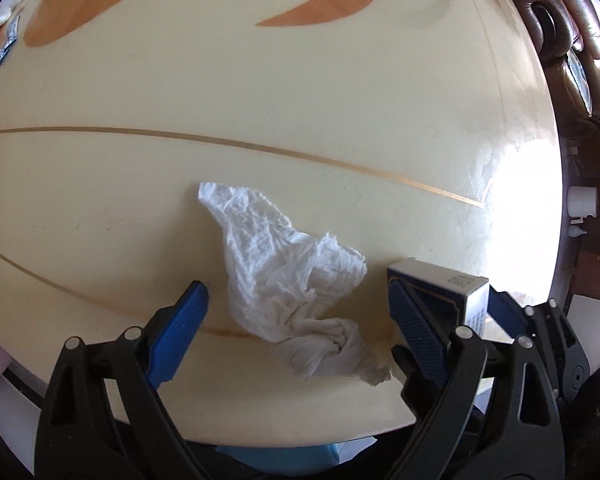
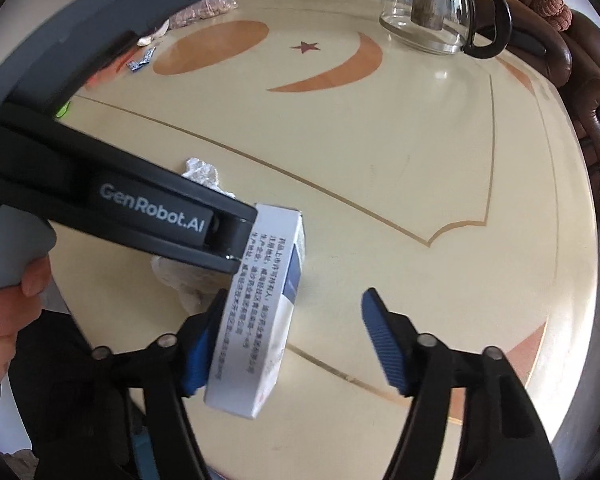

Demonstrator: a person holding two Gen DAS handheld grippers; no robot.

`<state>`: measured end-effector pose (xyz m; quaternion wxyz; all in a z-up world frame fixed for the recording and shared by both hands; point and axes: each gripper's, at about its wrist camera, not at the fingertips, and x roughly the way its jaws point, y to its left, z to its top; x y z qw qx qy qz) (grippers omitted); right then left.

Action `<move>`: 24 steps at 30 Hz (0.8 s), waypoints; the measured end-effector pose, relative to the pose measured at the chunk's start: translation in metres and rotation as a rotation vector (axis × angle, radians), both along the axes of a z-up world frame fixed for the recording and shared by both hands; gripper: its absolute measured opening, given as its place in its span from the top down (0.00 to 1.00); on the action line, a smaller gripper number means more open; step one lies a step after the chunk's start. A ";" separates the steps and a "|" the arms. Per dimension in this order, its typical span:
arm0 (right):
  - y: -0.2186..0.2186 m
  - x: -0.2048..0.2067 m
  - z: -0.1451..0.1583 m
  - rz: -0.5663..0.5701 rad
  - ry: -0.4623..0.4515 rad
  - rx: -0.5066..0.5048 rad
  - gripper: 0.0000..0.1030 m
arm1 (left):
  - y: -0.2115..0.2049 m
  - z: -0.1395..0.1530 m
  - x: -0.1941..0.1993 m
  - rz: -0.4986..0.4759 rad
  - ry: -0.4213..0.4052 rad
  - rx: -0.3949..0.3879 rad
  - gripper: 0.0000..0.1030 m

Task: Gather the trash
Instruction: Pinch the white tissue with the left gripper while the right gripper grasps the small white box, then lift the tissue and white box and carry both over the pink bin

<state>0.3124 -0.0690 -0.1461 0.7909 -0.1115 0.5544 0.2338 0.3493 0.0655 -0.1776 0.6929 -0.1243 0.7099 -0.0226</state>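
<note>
A crumpled white tissue (image 1: 296, 280) lies on the cream table (image 1: 260, 100) near its front edge, between the fingers of my left gripper (image 1: 298, 292), which is open around it. A white and blue cardboard box (image 1: 444, 292) sits just beyond the left gripper's right finger. In the right wrist view the box (image 2: 260, 312) lies between the fingers of my right gripper (image 2: 296, 300), which is open; the box rests against its left finger. The left gripper body covers most of the tissue (image 2: 202, 172) there.
A glass teapot (image 2: 440, 12) stands at the table's far side. A plastic bag of nuts (image 2: 206, 0) and small blue wrappers (image 2: 142, 60) lie at the far left. Brown leather chairs (image 2: 580, 80) ring the table. A person's hand (image 2: 4, 304) holds the left gripper.
</note>
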 end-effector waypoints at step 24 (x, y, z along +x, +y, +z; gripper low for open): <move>-0.028 -0.018 0.017 -0.050 -0.102 -0.039 0.80 | -0.046 0.012 -0.034 -0.023 -0.058 0.033 0.92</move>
